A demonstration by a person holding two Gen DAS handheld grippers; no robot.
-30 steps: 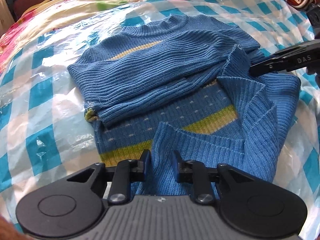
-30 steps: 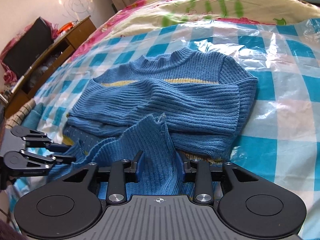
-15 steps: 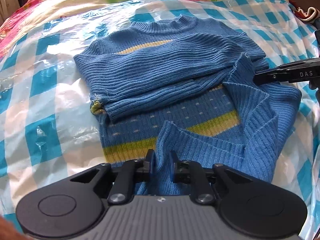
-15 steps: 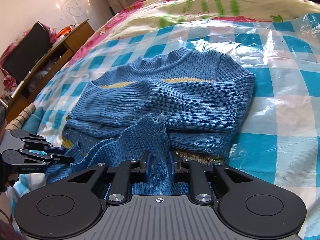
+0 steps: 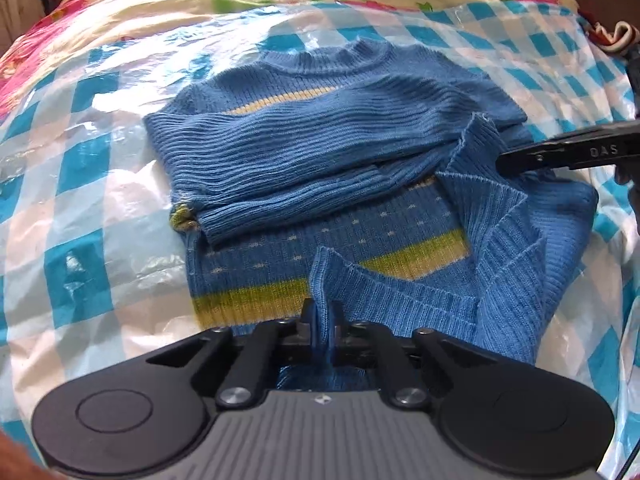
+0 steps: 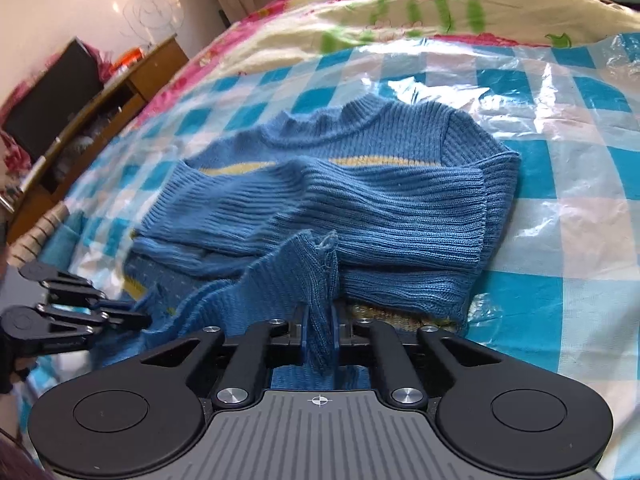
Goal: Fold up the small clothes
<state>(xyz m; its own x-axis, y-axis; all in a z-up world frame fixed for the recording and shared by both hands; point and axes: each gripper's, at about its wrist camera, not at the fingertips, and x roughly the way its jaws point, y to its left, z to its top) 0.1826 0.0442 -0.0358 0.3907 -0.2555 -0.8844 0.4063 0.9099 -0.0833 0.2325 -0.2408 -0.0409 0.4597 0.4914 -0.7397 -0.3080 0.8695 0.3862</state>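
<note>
step: lifting hem to fold | left gripper [image 5: 320, 322] clamped on sweater [image 5: 360, 152] hem corner | right gripper [image 6: 320, 328] closing on other corner, knit pinched between | I hold both corners so the hem rises evenly

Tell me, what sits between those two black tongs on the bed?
Only the blue sweater: its raised hem runs from the left tongs to the right tongs, seen in the left wrist view. Each pinches a hem corner.
</note>
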